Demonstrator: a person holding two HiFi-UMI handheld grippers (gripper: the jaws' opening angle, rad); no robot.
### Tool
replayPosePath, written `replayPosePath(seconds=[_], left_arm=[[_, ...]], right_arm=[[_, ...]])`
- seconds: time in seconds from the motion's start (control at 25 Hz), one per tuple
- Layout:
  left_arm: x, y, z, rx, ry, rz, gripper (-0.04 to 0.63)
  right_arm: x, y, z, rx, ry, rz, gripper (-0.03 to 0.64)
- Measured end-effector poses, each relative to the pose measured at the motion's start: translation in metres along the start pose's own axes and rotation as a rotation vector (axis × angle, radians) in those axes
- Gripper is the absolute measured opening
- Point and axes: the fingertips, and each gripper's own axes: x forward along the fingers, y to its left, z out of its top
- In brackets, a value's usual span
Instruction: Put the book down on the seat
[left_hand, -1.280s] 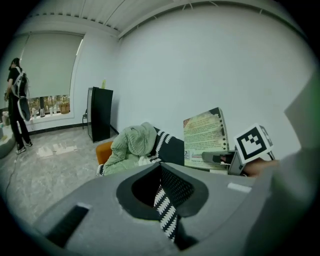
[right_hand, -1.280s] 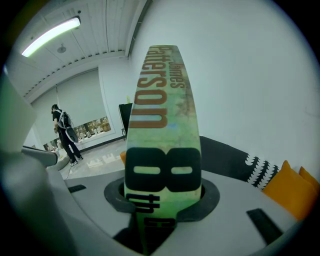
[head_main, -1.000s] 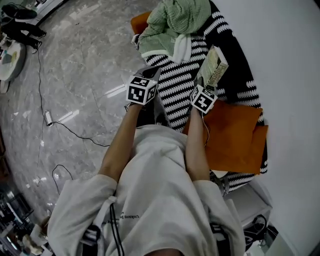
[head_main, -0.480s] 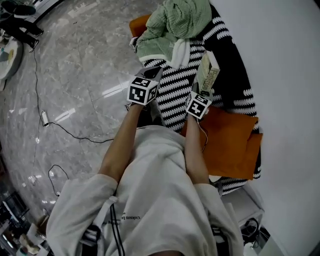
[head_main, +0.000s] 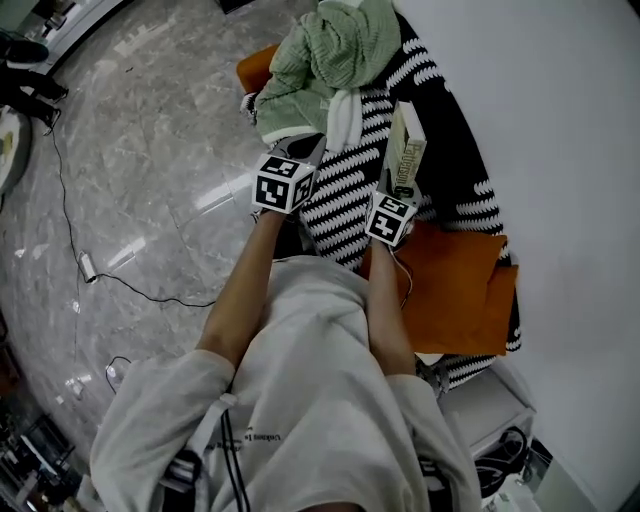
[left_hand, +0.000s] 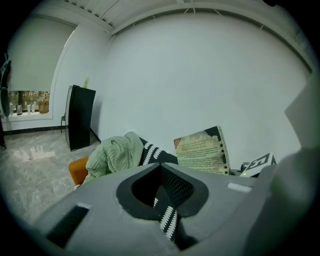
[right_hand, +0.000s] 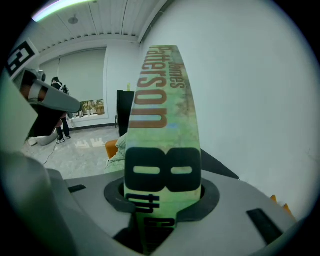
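In the upper centre of the head view, our right tool (head_main: 392, 188) clamps the lower end of the book (head_main: 406, 148), which stands upright over the black-and-white striped seat (head_main: 345, 195), its spine facing that tool's camera. Our left tool (head_main: 298, 152), jaws together on nothing, hangs just left of it at the seat's edge, below the heaped green knit (head_main: 335, 50) and up-left of the orange cushion (head_main: 455, 280).

Even indoor light — glare streaks on the marble floor (head_main: 140, 170); fisheye-bent edges, dark corners.
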Motion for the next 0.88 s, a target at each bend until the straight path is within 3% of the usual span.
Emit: replayPosePath(seconds=[0.2, 0.44, 0.76, 0.88], left_arm=[[0.046, 0.002, 0.020, 0.046, 0.043, -0.078, 0.006], [0.097, 0.006, 0.049, 0.058, 0.060, -0.168, 0.006], [0.149, 0.033, 0.036, 0.054, 0.144, -0.226, 0.006], [0.161, 0.057, 0.023, 0.019, 0.168, -0.229, 0.006]], right_arm=[[0.018, -0.009, 0.013, -0.042, 0.023, -0.035, 0.158], [0.038, -0.019, 0.022, -0.020, 0.050, -0.083, 0.158], [0.075, -0.008, 0.004, -0.023, 0.165, -0.099, 0.158], [0.088, 0.006, -0.011, 0.028, 0.206, -0.082, 0.158]])
